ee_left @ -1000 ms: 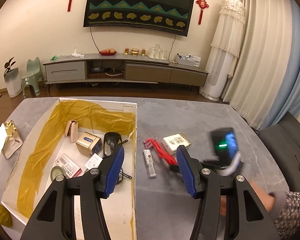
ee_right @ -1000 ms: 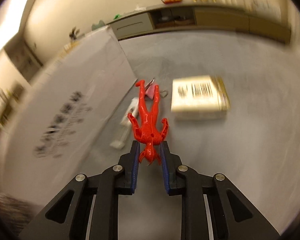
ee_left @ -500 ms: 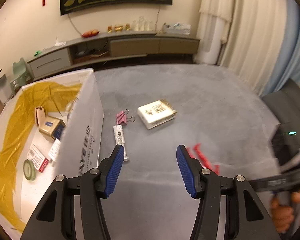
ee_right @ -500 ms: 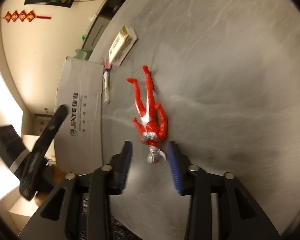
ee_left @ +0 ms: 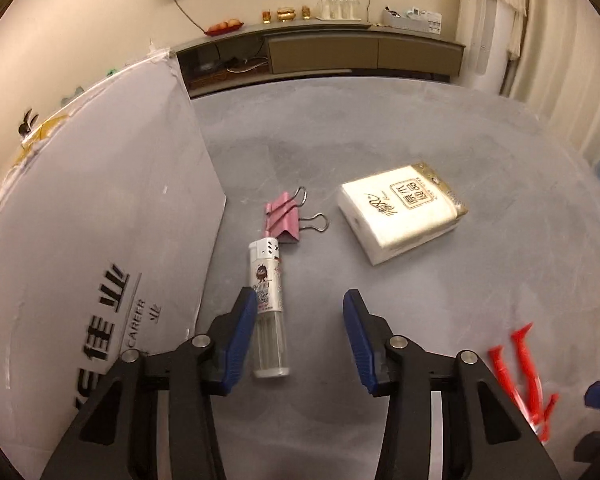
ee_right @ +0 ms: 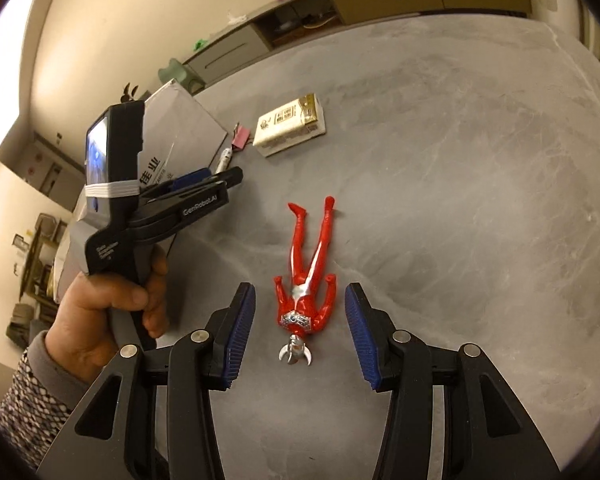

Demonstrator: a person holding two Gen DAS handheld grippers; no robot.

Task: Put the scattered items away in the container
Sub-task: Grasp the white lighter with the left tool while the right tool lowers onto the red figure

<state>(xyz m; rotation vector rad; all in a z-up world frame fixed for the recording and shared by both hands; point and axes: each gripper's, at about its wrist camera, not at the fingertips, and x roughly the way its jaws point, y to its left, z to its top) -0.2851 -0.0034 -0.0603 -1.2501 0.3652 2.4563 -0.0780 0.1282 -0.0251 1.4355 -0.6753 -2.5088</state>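
Fingers (ee_right: 360, 336) flank red figure (ee_right: 306, 276); lighter (ee_left: 268, 304) elsewhere.

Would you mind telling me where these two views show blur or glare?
Left wrist view: the red figure at the lower right is motion-blurred, and the tissue pack is washed out by glare. Right wrist view: mostly sharp, with fisheye bending at the table edges.

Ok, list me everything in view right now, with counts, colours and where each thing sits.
White cardboard box: 1, white with black print, left on the table.
Clear plastic lighter: 1, white and clear, beside the box wall.
Pink metal binder clip: 1, pink, just beyond the lighter.
White tissue pack: 1, white and gold, table centre.
Red toy figure: 1, red and silver, lying flat between the right tongs' jaws.
Grey table: 1, grey.
Left tongs: open, beside the lighter.
Right tongs: open.
Hand: 1, holding the left tongs.
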